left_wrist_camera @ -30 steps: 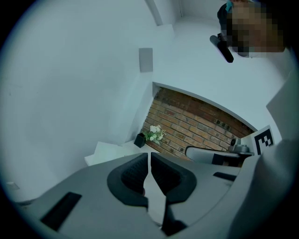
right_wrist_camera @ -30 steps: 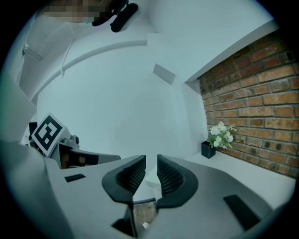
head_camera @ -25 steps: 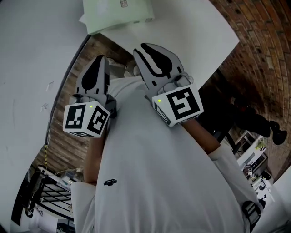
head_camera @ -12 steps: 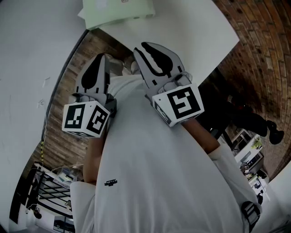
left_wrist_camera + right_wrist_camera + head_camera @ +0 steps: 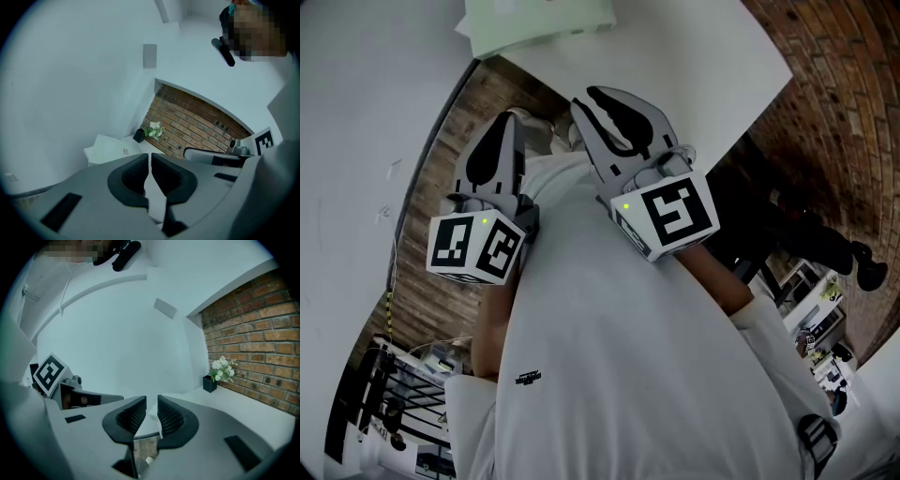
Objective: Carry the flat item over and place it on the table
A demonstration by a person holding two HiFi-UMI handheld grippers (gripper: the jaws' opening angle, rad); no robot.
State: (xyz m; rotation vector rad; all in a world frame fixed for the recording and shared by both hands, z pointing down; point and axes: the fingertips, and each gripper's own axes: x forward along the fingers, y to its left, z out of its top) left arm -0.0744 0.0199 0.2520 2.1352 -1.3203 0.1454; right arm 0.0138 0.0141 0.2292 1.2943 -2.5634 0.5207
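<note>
Shifted slightly upward, flat item [image 5: 539, 19] lies at table [image 5: 675, 47] edge — wooden floor [image 5: 473, 112] beside.

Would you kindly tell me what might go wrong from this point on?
The left gripper and right gripper are both shut and empty; nudged like that, the flat item, lying near the edge of the table, might slide off. It lies flat, so jaws may scrape the table instead of catching it. The small flower pot behind it could get knocked over.
</note>
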